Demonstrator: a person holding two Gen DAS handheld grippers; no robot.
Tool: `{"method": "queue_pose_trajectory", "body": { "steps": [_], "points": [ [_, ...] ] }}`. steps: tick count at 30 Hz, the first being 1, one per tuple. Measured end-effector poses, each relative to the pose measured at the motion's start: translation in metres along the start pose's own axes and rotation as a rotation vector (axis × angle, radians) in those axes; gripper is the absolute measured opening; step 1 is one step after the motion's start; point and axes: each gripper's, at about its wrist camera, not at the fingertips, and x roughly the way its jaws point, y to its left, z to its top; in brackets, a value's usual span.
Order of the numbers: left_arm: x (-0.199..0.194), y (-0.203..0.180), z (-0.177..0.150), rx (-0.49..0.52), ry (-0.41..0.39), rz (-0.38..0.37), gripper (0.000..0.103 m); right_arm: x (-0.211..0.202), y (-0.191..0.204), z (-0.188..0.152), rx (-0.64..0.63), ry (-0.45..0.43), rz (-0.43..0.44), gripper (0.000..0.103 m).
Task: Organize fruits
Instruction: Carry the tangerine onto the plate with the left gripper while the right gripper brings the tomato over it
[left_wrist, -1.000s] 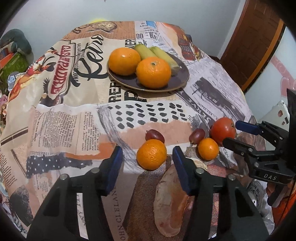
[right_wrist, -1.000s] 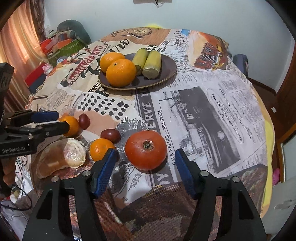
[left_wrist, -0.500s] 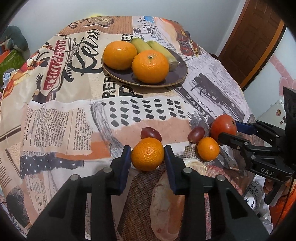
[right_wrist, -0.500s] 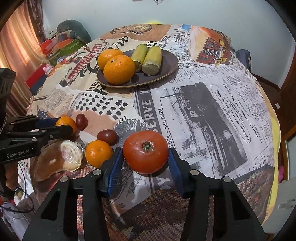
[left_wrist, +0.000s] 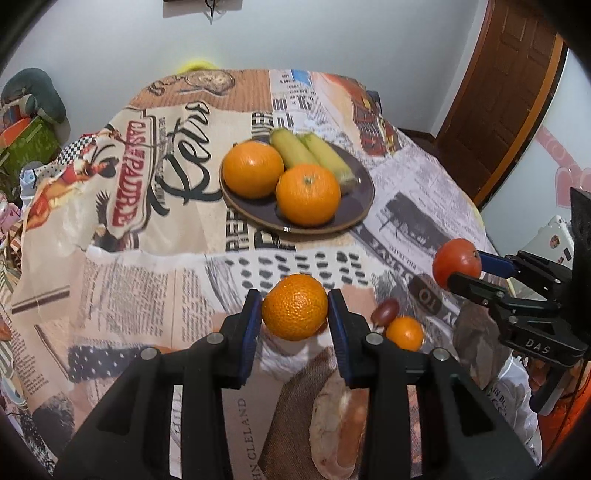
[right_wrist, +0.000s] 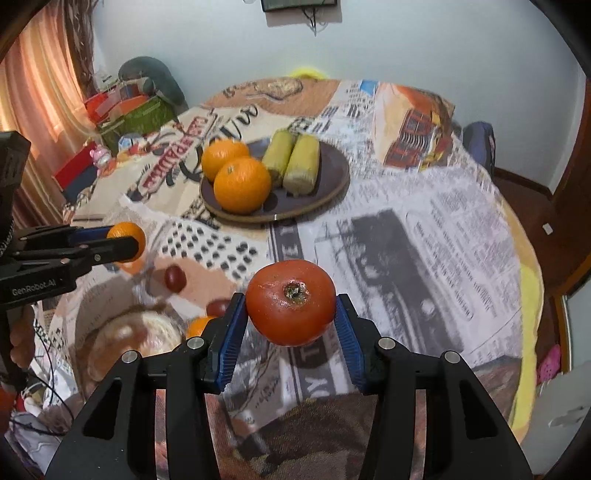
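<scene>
My left gripper (left_wrist: 294, 314) is shut on a small orange (left_wrist: 294, 312) and holds it above the table; it also shows in the right wrist view (right_wrist: 127, 242). My right gripper (right_wrist: 291, 314) is shut on a red tomato (right_wrist: 291, 301), lifted off the cloth, also seen in the left wrist view (left_wrist: 457, 263). A dark plate (left_wrist: 360, 201) at the table's middle holds two large oranges (left_wrist: 308, 194) and two yellow-green fruits (left_wrist: 325, 157). A small orange (left_wrist: 405, 332) and a dark red fruit (left_wrist: 385, 311) lie on the cloth below.
A pale peel-like piece (left_wrist: 338, 432) lies at the near table edge. A second dark red fruit (right_wrist: 174, 278) sits on the cloth. Boxes and clutter (right_wrist: 129, 110) stand beyond the table's left side. A wooden door (left_wrist: 502, 92) is at the right.
Both grippers closed on their fruit and lifted: the left raised the small orange, the right raised the tomato off the cloth.
</scene>
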Motion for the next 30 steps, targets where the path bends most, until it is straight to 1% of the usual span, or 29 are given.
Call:
{"method": "queue_pose_trajectory", "body": {
  "steps": [6, 11, 24, 30],
  "points": [
    [-0.005, 0.003, 0.018, -0.003, -0.041, 0.004, 0.036, -0.006, 0.001, 0.02, -0.016, -0.052, -0.009, 0.045],
    [-0.005, 0.005, 0.035, -0.004, -0.074, 0.004, 0.036, -0.004, 0.0, 0.036, -0.022, -0.081, -0.007, 0.045],
    [0.019, 0.014, 0.079, -0.001, -0.104, 0.0, 0.036, 0.021, -0.012, 0.073, -0.029, -0.111, -0.02, 0.045],
    [0.03, 0.016, 0.103, 0.018, -0.122, 0.02, 0.036, 0.038, -0.019, 0.087, -0.026, -0.114, -0.024, 0.045]
  ]
}}
